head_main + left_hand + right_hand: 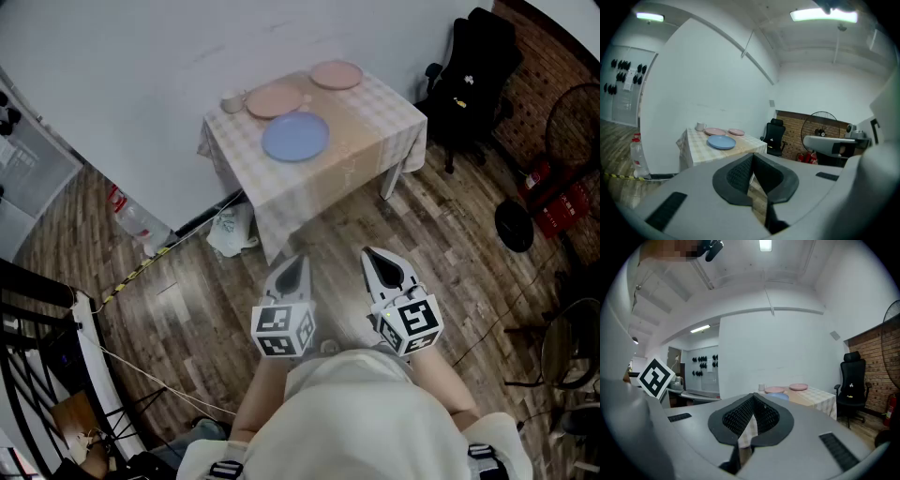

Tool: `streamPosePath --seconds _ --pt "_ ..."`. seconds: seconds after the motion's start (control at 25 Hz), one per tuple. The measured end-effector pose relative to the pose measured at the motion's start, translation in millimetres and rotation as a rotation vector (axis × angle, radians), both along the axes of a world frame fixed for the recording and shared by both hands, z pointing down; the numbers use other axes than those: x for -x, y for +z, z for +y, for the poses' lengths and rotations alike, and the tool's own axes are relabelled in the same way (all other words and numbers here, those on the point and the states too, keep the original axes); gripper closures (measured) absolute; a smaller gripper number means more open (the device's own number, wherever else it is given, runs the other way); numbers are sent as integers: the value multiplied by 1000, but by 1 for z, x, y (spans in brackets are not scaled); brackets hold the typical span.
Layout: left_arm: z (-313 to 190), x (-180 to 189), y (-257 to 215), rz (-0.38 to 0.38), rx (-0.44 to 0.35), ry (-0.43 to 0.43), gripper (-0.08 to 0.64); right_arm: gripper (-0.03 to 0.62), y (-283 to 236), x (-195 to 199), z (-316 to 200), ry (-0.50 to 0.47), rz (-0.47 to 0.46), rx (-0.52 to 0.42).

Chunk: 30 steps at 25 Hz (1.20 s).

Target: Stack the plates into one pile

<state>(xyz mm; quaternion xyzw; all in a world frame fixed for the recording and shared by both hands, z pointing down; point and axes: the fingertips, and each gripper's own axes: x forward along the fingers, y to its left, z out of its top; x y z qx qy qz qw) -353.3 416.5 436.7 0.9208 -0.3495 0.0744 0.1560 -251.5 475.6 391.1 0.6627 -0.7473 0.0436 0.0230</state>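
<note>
— What is sitting nearest?
— The two grippers, held low in front of the person, above the wood floor (187, 309). The left gripper (292, 267) is pointing slightly down; its jaws are pressing together with nothing between them.
— And the other?
— The right gripper (380, 258) is lying level beside it, apart from it. Its jaws are also meeting pad to pad, gripping nothing.
— What is lying past them?
— A clear bottle (136, 225) is standing on the floor at the left, by the wall (141, 56). Further on, the table (375, 122) is standing against that wall under a checked cloth, well apart from both grippers.
— Where are the plates sitting?
— All three are lying flat on the table, unstacked. The blue plate (295, 137) is resting closest to the person. The near pink plate (275, 99) is lying just behind it; whether their rims are touching I cannot tell. The far pink plate (336, 75) is sitting alone toward the back right corner.
— Anything else up there?
— A cup (232, 101) is standing just left of the near pink plate. Right of the table, a black chair (473, 80) is standing on the floor.
</note>
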Motion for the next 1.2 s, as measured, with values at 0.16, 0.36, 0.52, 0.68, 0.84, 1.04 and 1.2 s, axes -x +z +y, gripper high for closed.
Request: streamPosePath --seconds 0.16,0.36,0.52,0.68,0.84,1.04,1.2 --pt "6 -1 0 4 -2 4 558 594 4 0 6 2 -4 8" --pt "10 0 -1 8 -10 22 557 594 6 5 12 9 -4 8" --pt "8 3 -1 17 -4 27 558 594 6 9 12 8 -1 18" --pt "7 10 -2 22 6 31 558 592 9 21 9 -19 -30 30" --pt "4 13 0 25 12 27 558 592 11 30 7 -35 -35 32" --pt "-3 9 -2 22 8 24 558 592 8 25 -3 -35 -39 23" --pt "-19 1 0 15 12 11 558 592 8 14 -22 -40 -54 19"
